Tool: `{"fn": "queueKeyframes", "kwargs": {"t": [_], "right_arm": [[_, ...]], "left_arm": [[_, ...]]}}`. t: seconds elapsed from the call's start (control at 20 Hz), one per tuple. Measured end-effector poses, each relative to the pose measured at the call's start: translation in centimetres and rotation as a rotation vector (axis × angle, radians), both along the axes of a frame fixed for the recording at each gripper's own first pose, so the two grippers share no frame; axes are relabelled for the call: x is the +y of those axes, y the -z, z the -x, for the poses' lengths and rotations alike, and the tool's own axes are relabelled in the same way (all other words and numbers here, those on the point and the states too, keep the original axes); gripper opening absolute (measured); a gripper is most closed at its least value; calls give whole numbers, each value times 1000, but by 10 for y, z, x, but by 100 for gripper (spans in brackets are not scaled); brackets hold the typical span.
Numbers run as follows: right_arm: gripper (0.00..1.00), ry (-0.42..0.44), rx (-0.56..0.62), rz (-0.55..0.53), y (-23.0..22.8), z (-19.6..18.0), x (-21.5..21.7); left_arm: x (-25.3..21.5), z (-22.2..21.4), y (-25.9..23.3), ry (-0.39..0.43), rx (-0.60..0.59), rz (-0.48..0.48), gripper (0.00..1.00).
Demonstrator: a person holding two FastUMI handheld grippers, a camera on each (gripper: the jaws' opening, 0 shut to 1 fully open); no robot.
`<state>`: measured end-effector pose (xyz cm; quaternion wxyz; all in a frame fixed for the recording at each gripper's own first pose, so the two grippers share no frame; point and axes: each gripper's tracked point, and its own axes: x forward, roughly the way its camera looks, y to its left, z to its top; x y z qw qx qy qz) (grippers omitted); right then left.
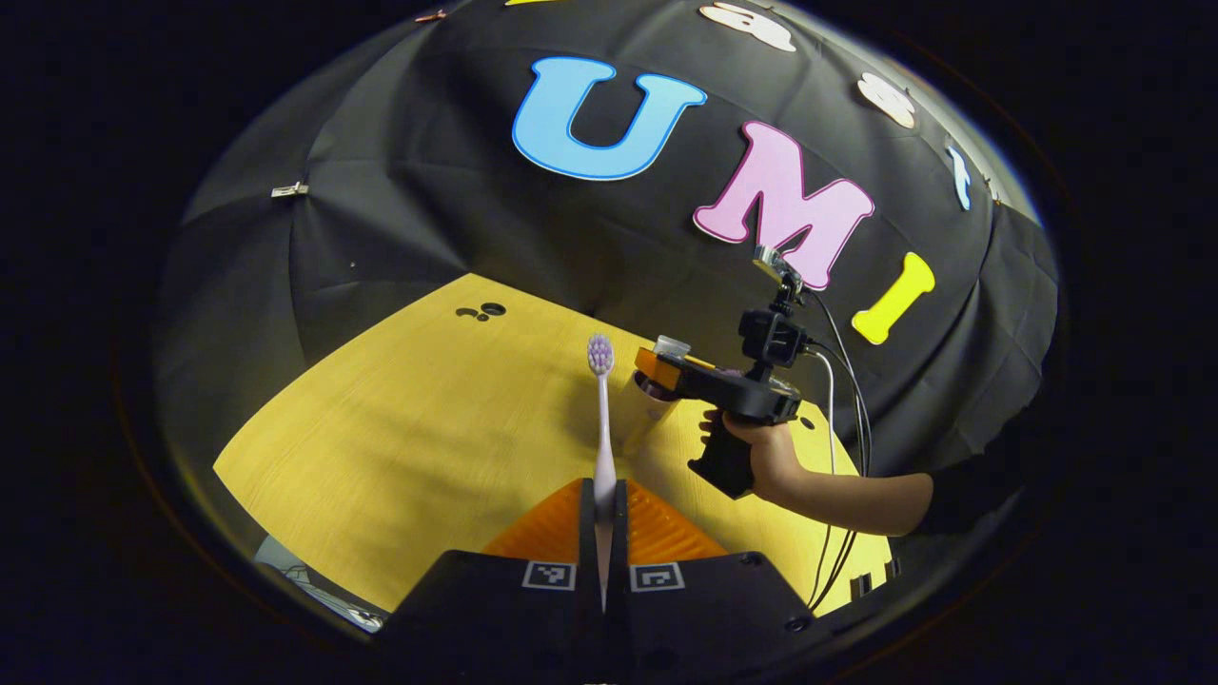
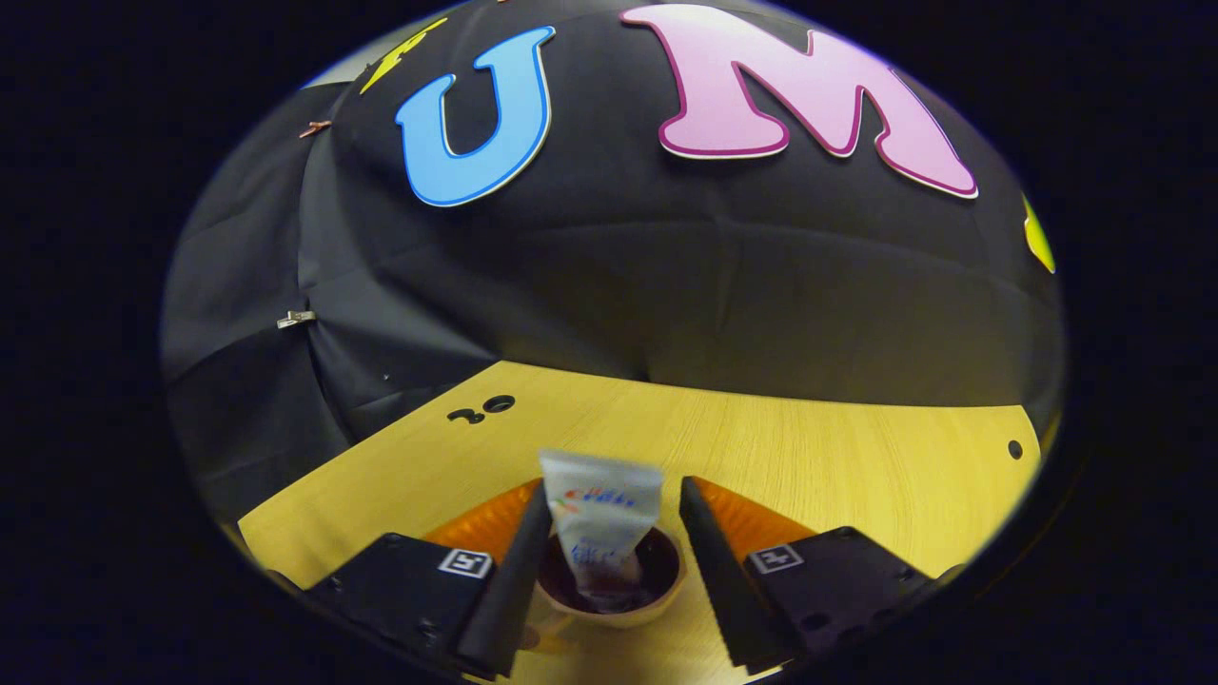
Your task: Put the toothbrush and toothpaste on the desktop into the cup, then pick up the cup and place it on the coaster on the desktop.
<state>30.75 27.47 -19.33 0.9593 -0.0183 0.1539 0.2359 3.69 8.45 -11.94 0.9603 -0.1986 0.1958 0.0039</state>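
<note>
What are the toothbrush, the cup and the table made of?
Toothbrush: probably plastic, a smooth, pale, slightly glossy handle with purplish bristles. Cup: perhaps ceramic or hard plastic, a thick cream rim with a dark inside; hard to tell. Table: looks like wood or laminate, with fine yellow grain lines.

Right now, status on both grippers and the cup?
Left gripper shut on toothbrush. Right gripper open, jaws straddling the cup. Toothpaste standing in cup. Nothing blocking.
</note>
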Motion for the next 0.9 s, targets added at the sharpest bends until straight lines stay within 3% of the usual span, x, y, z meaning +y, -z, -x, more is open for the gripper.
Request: {"fn": "queueKeyframes", "kwargs": {"t": [0.05, 0.2, 0.5, 0.9], "right_arm": [[89, -2, 8, -16, -5, 4, -2], [98, 3, 17, -57, -23, 17, -11], [98, 21, -13, -81, -60, 49, -55], [98, 102, -47, -46, -79, 72, -144]], "left_arm": [[-2, -1, 1, 4, 1, -4, 6], [-8, -14, -4, 15, -20, -20, 6], [-22, -66, -34, 50, -137, -46, 6], [-28, -166, -60, 72, -311, -67, 6]]}}
